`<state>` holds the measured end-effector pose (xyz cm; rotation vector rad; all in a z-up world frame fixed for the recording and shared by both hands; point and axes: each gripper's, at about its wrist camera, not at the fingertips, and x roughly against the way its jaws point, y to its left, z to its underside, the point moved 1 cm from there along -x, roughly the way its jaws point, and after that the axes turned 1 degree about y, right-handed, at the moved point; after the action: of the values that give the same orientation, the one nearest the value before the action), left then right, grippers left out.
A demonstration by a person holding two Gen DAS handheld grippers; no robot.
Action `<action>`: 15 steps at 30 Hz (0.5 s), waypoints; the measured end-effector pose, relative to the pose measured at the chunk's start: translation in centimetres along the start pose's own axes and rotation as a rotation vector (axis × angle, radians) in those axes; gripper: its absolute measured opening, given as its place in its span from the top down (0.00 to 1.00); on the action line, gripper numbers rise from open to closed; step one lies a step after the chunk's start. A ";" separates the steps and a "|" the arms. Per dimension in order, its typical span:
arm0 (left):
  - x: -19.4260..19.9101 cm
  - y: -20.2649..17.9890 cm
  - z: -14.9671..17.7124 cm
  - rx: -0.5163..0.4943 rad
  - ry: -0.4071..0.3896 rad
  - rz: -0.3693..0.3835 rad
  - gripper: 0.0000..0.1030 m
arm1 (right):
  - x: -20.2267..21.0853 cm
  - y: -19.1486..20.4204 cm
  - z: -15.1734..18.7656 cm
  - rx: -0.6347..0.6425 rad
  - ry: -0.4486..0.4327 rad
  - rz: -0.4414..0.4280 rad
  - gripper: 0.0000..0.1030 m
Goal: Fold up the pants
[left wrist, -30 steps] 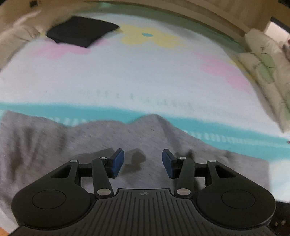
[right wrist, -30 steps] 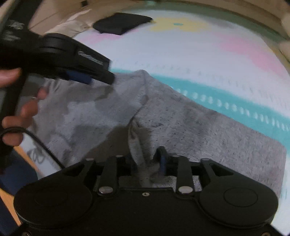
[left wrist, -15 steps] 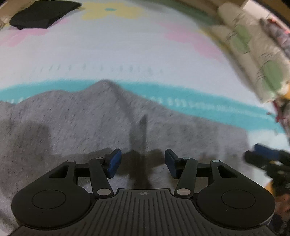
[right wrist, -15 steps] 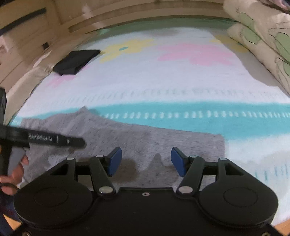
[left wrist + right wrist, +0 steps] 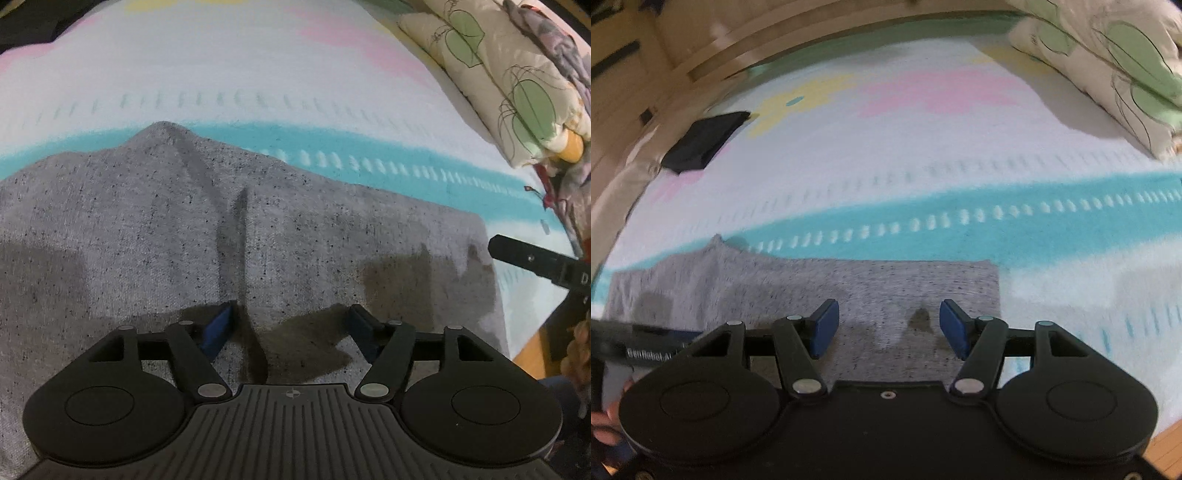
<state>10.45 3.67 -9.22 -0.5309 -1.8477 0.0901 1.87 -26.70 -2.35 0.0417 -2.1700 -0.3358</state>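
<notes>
Both grippers, left (image 5: 291, 328) and right (image 5: 888, 328), hover jaws apart and empty over the flat pants (image 5: 147, 236), its crease toward twelve o'clock, likely picking fresh holds.

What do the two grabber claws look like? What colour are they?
Both look alike. The left gripper and right gripper are matte black plastic with two round discs, silver rivets and blue rubber fingertip pads. The left one's base is ribbed with a small crosshair mark. White lettering runs along the left gripper's side in the right wrist view.
</notes>
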 end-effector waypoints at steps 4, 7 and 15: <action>1.5 -0.9 0.9 -0.005 -0.046 -0.027 0.89 | 0.0 -0.8 -0.2 -0.029 0.005 0.012 0.37; 3.5 -1.2 1.8 0.001 -0.071 -0.008 0.89 | 0.1 -1.5 -0.3 -0.055 0.011 0.027 0.37; 1.6 -0.6 1.9 -0.018 -0.073 -0.093 0.68 | -3.2 -0.7 0.8 -0.004 0.133 0.114 0.31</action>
<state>8.16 4.20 -8.23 -0.4581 -1.9428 0.0307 2.99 -26.69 -5.51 -0.0608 -2.0303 -0.2646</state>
